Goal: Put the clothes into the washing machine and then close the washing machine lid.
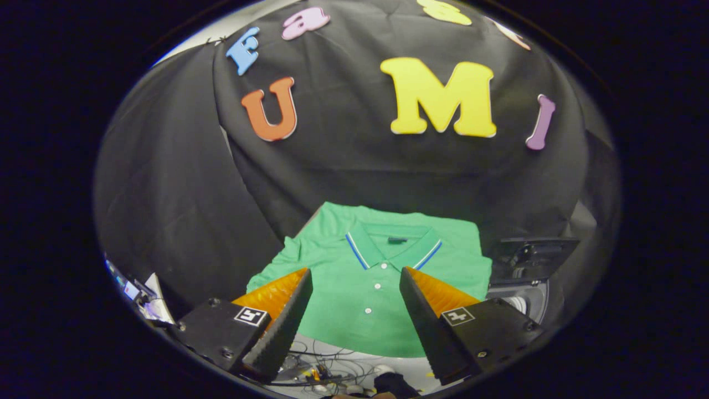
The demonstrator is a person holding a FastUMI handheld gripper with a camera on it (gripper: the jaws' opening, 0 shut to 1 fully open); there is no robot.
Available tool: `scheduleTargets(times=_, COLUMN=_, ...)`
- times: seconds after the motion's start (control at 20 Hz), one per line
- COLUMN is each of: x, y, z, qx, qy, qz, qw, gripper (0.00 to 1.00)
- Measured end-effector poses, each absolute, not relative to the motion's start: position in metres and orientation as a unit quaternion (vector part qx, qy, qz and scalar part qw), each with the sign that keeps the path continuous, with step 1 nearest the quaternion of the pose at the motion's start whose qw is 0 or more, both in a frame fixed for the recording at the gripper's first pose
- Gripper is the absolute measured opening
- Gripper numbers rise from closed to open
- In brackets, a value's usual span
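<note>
Nearest, the gripper (pixel 354 310) has its two fingers (pixel 288 310) spread wide apart, nothing between them but open air; they touch nothing. Each finger block carries a small square black-and-white marker tag (pixel 250 316); the marks on these are coded patterns, not readable words.

Below the fingertips lies a tangle of thin cables (pixel 321 371) on a pale floor, with a dark lump beside them that cannot be made out.

Just ahead of the fingers, and seen through the gap between them, a green polo shirt (pixel 365 277) lies flat and folded on the surface (pixel 308 221), of which only a thin edge shows at the shirt's far left corner. The collar faces away, edged with blue and white stripes. A row of small white buttons runs down the placket. A small dark label (pixel 397 240) sits inside the neck; its writing is too small to read.

To the right of the shirt, beyond the right finger, stands the washing machine (pixel 523 296) with its dark lid (pixel 534 252) raised and the opening showing below it.

Off to the left, low down, sits some clutter of papers and small items (pixel 138 293), too blurred to tell.
</note>
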State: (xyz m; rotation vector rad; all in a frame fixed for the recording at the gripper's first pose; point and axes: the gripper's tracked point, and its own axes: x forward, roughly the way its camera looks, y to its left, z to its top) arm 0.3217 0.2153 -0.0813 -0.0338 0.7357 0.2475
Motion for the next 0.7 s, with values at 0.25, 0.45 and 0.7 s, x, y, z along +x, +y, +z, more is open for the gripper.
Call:
scheduleTargets(times=0.25, x=0.357, y=0.213, z=-0.133, qx=-0.015, qy=0.461, qz=0.091, qw=0.883, gripper=0.99)
scheduleTargets(times=0.45, x=0.362, y=0.212, z=-0.153, qx=0.002, qy=0.516, qz=0.065, qw=0.854, gripper=0.99)
scheduleTargets(times=0.7, x=0.363, y=0.207, z=-0.173, qx=-0.01, qy=0.56, qz=0.022, qw=0.828, gripper=0.98)
